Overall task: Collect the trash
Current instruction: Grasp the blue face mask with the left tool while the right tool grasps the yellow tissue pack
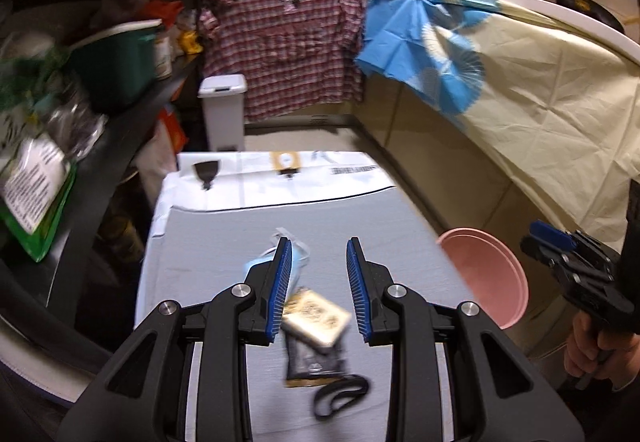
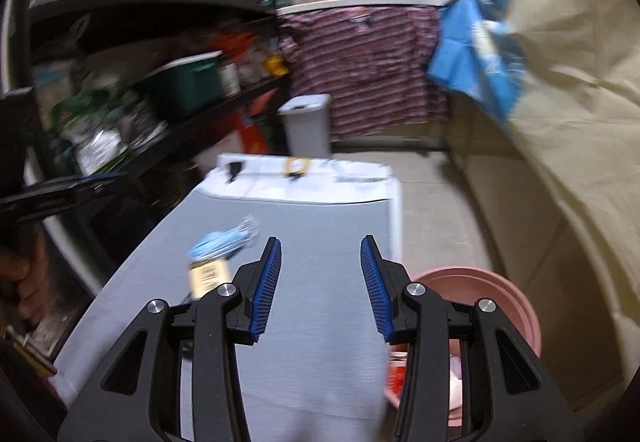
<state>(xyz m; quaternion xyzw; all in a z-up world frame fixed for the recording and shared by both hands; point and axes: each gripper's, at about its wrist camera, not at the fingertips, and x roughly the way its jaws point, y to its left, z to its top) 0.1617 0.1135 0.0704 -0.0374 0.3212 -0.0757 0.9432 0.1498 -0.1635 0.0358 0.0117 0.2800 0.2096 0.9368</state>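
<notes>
On the grey-covered table [image 1: 224, 238] lie a crumpled light blue face mask [image 1: 298, 268], a small beige patterned packet [image 1: 318, 316], a dark wrapper [image 1: 316, 362] under it and a black band [image 1: 340, 396]. My left gripper [image 1: 318, 290] is open and empty, hovering just above the packet and mask. My right gripper [image 2: 320, 290] is open and empty over the table's right part; the mask [image 2: 220, 242] and packet [image 2: 208, 276] lie to its left. A pink bucket [image 2: 516, 306] with some trash inside stands by the table's right side, also in the left wrist view [image 1: 486, 274].
A dark shelf rack [image 1: 120, 114] full of goods runs along the left. A grey lidded bin [image 1: 224, 110] stands beyond the table. Plaid and blue-cream cloths [image 1: 520, 90] hang from the counter on the right. White sheets [image 1: 280, 178] cover the table's far end.
</notes>
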